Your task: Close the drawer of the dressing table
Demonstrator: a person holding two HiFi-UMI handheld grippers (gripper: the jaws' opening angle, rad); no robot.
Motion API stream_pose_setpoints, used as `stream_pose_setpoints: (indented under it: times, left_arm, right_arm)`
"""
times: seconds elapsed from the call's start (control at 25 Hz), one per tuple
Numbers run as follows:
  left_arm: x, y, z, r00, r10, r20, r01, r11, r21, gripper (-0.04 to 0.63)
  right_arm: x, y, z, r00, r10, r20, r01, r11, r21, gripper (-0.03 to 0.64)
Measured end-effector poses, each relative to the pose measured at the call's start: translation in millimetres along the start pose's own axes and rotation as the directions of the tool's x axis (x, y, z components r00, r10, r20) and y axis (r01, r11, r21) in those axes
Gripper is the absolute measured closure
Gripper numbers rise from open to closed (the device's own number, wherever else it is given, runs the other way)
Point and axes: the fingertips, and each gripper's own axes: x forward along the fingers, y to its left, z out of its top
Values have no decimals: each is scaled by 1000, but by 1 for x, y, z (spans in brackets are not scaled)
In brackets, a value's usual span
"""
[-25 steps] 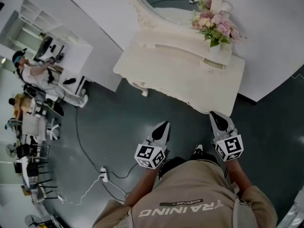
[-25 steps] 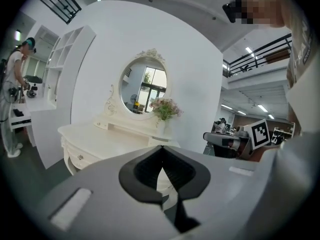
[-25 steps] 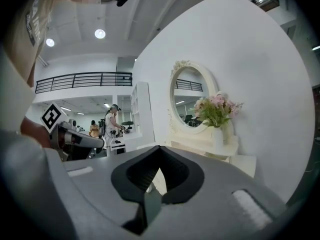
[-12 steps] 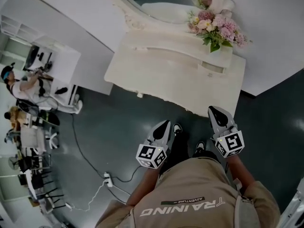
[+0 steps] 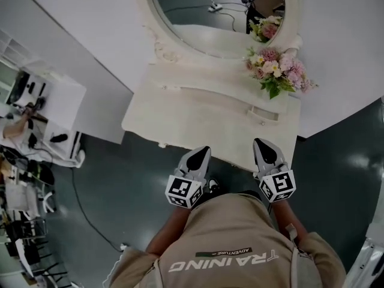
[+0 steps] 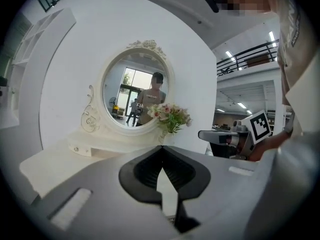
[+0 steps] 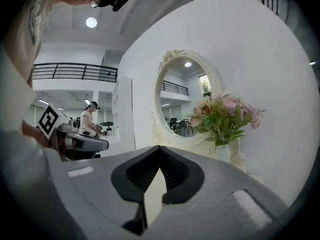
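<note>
Since half a second back you've closed in: the dressing table (image 5: 180, 116) now sits lower and nearer in the head view. Both claws have gone from over the floor up to its front edge. The left claw (image 5: 201, 155) has its tip at the front edge of the worktop (image 5: 198, 128), a bit left of centre. The right claw (image 5: 265, 150) overlaps that edge near the right end. You can't read height above the worktop from these views. Both claws are closed: in each gripper view the tips meet, with only a sliver of gap further back and nothing between them. The drawer (image 5: 264, 114) is the small right-hand one in the raised back tier, directly under the flowers (image 5: 281, 71). It looks to stick out slightly from the tier face, knob toward you. It lies straight ahead of the right claw, apart from it, with a strip of bare worktop between the tip and the drawer front. The left claw is well off to the left of it, with the right claw between. The oval mirror (image 5: 216, 14) stands behind the tier. In the right gripper view the flowers and their white vase (image 7: 223, 151) sit right of the claw tip. Neither gripper view shows the drawer; the claw bodies cover that area.
</note>
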Motion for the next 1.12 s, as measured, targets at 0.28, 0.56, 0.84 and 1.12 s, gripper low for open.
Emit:
stream_pose_setpoints:
  times: [0.28, 0.56, 0.84, 1.12]
  left_arm:
    - [15, 44, -13, 996, -68, -54, 66, 997, -37, 577]
    - [56, 39, -14, 982, -162, -93, 158, 986, -45, 577]
    - [111, 3, 1, 958, -254, -136, 258, 966, 6, 577]
    - [174, -22, 26, 937, -304, -175, 326, 938, 114, 577]
  right_arm:
    - [29, 4, 4, 994, -105, -11, 105, 994, 16, 615]
    - [20, -24, -13, 975, -200, -94, 202, 979, 17, 615]
    - [13, -75, -33, 955, -281, -99, 287, 956, 60, 614]
    - [11, -136, -38, 942, -324, -86, 329, 943, 44, 615]
